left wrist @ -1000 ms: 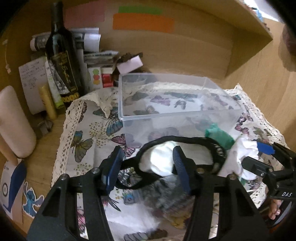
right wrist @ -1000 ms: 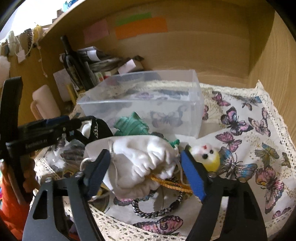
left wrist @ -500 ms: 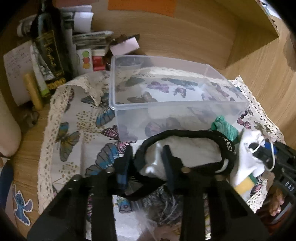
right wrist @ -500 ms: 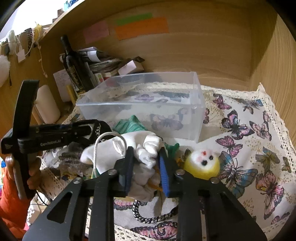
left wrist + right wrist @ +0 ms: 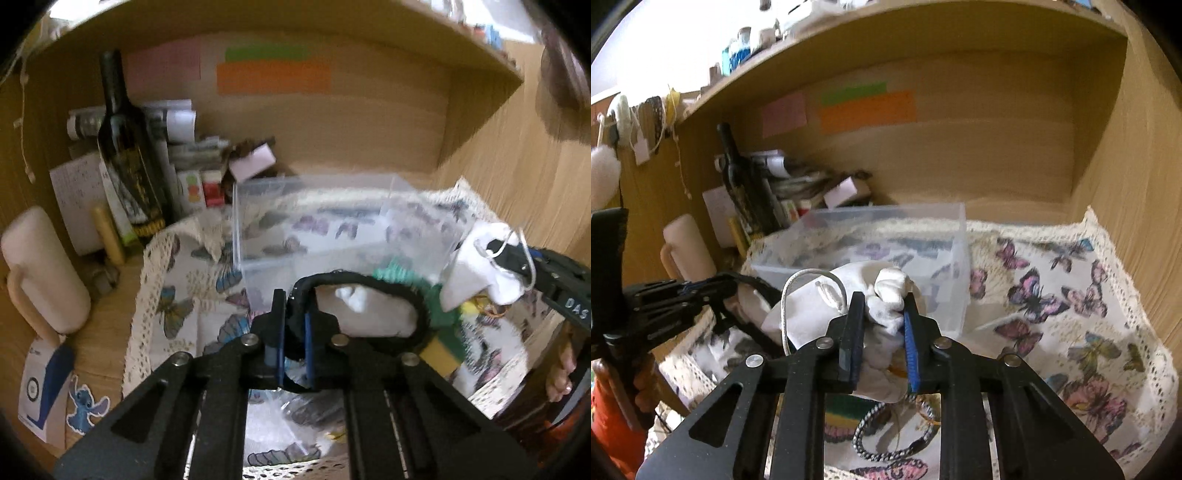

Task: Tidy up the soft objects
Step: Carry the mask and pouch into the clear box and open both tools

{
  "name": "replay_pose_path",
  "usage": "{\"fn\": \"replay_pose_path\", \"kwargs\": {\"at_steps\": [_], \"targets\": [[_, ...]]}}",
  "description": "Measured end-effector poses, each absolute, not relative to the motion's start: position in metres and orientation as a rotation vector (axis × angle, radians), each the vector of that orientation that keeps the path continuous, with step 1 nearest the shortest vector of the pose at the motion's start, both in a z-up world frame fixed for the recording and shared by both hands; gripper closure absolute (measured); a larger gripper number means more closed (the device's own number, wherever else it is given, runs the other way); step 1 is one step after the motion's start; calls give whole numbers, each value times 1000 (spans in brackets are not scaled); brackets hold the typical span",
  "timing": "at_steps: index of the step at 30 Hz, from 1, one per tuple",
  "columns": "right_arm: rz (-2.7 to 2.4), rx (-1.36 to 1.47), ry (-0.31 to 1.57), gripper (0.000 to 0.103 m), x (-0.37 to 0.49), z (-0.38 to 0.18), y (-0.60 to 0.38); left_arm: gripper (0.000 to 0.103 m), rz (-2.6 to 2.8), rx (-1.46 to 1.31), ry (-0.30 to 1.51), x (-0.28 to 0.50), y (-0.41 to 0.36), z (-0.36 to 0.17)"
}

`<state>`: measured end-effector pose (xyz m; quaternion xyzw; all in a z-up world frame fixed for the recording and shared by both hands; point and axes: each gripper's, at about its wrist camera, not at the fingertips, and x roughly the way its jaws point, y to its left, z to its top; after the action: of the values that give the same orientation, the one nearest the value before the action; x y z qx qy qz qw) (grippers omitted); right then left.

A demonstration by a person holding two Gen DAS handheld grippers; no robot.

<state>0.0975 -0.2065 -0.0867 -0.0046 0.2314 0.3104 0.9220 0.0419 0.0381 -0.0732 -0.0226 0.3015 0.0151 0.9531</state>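
Both grippers are gripping cargo near the clear bin (image 5: 886,236): left gripper (image 5: 293,332) pinching a black band (image 5: 388,290), right gripper (image 5: 881,332) squeezing a white drawstring pouch (image 5: 857,295).

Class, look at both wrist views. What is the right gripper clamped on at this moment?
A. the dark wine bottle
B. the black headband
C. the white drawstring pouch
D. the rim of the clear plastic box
C: in the right wrist view the right gripper has its blue-padded fingers closed on bunched cloth of the white drawstring pouch, while the black headband is pinched by the left gripper.
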Motion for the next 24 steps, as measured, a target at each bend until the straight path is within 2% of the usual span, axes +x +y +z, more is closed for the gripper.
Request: {"fn": "replay_pose_path", "kwargs": {"at_steps": [14, 24], "targets": [[607, -8, 400, 86, 117, -53, -211, 96, 10, -86, 465, 51, 42, -16], [595, -29, 376, 86, 147, -33, -196, 96, 68, -136, 407, 78, 58, 2]]}}
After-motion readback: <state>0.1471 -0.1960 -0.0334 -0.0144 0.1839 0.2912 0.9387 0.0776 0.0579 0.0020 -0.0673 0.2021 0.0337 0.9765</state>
